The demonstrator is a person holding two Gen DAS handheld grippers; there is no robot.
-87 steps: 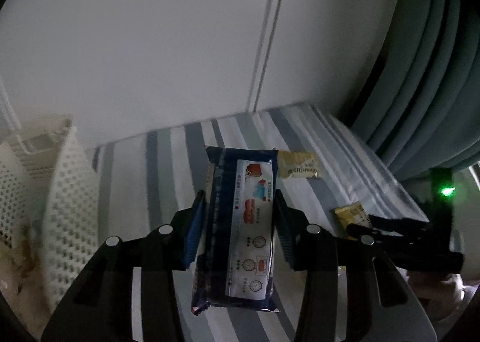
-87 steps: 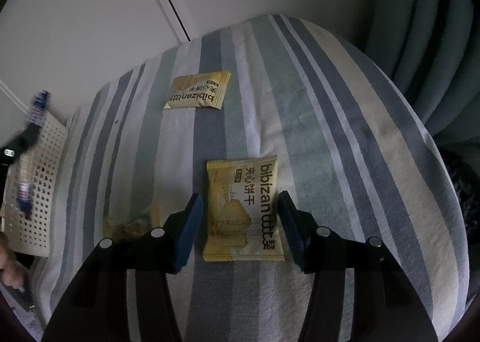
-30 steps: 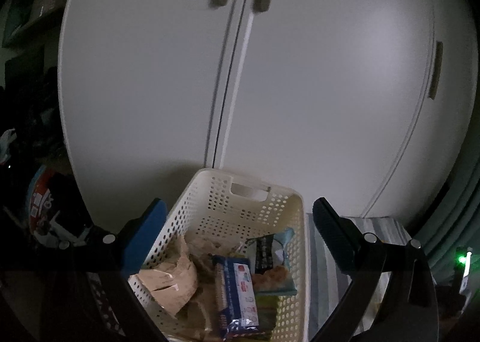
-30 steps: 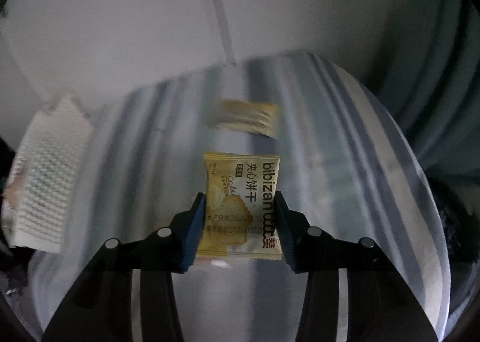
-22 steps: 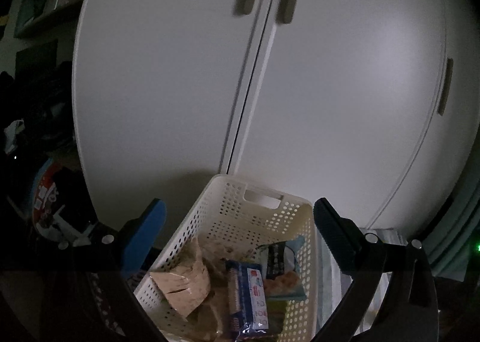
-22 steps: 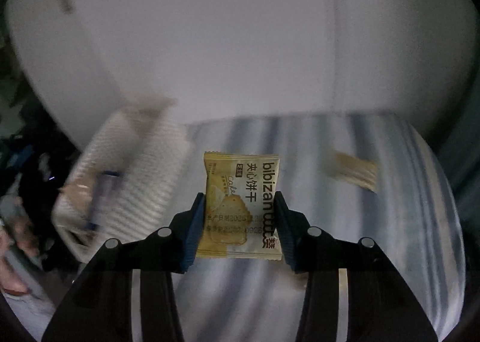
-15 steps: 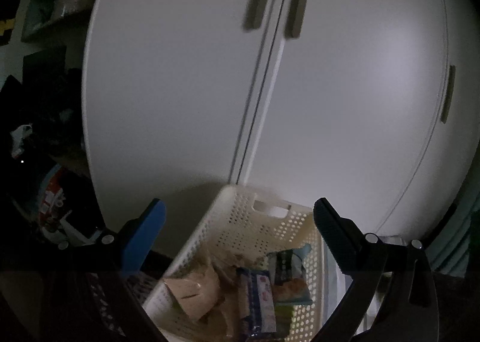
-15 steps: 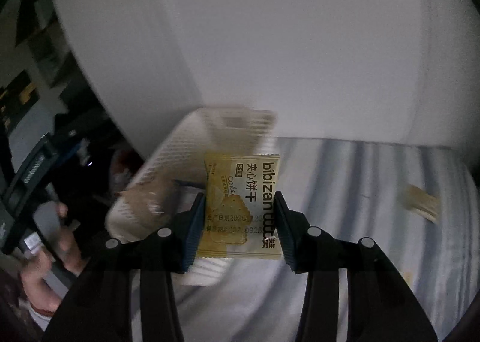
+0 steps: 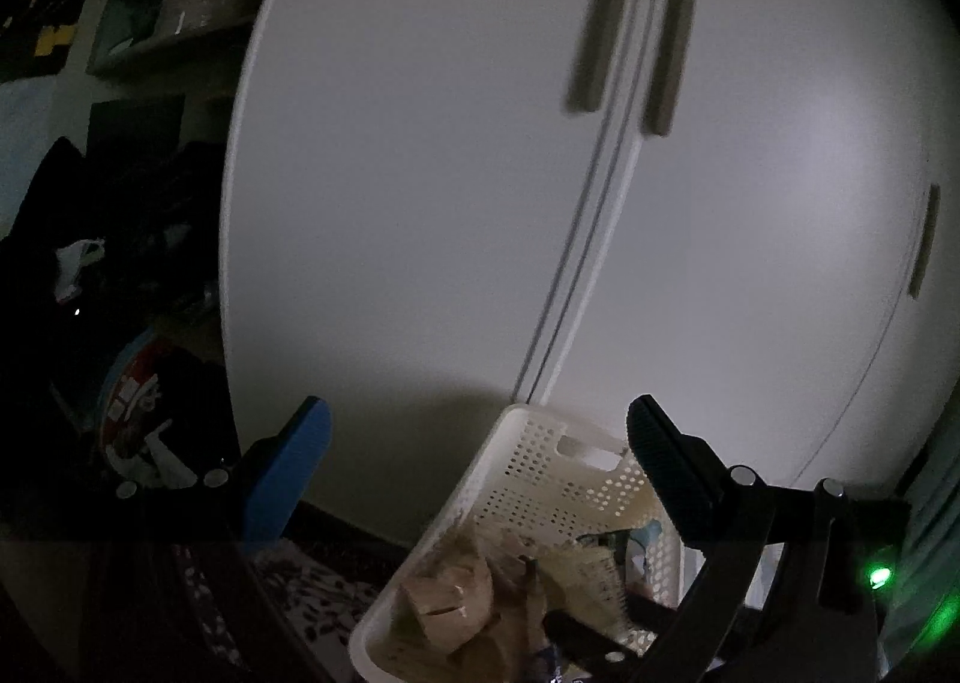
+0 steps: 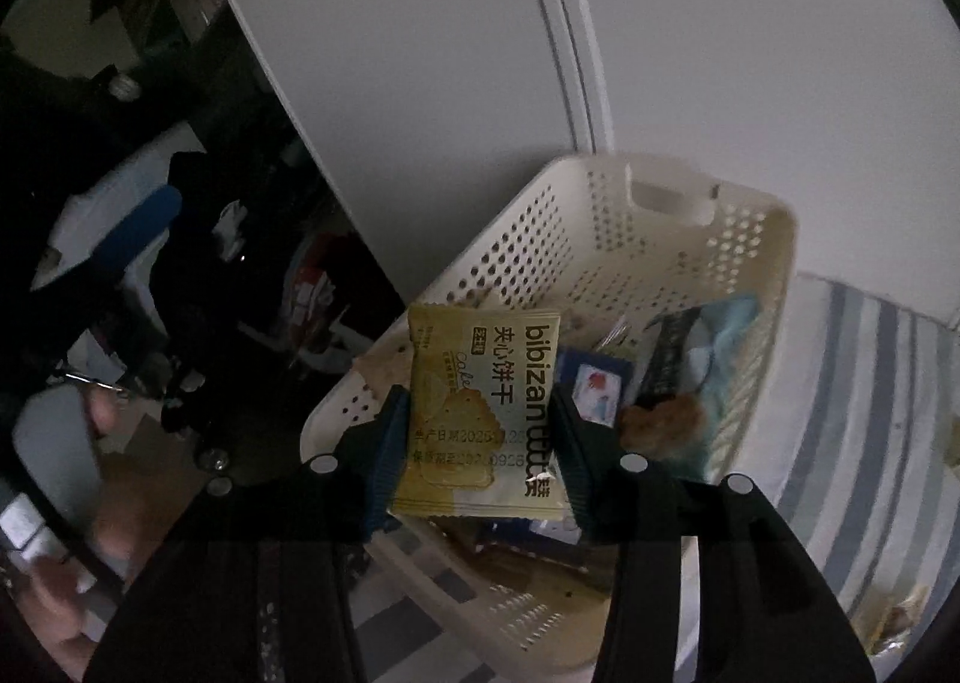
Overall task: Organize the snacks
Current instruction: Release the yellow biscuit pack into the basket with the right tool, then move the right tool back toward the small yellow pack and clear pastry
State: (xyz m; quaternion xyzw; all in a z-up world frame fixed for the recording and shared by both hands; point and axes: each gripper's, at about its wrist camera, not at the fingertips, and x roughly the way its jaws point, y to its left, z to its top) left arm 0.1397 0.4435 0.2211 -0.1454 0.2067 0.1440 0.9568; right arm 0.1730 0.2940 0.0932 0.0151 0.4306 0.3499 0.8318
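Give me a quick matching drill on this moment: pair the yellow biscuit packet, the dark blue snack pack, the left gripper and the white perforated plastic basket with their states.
Things:
1. yellow biscuit packet
2. dark blue snack pack
3. left gripper
4. white perforated plastic basket

States:
A. open, holding nothing
B. clamped in the right gripper
C. lying inside the basket
D. standing by the white cabinet doors

Pairs: 1-B, 2-C, 3-A, 4-D

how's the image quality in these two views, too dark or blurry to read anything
Left wrist view: dim, the white basket and its contents murky, cabinet handles smeared by motion blur, straight door edges bowed by fisheye. Right wrist view: also dark at the left, but the yellow biscuit packet in the right gripper is sharp, its print readable.
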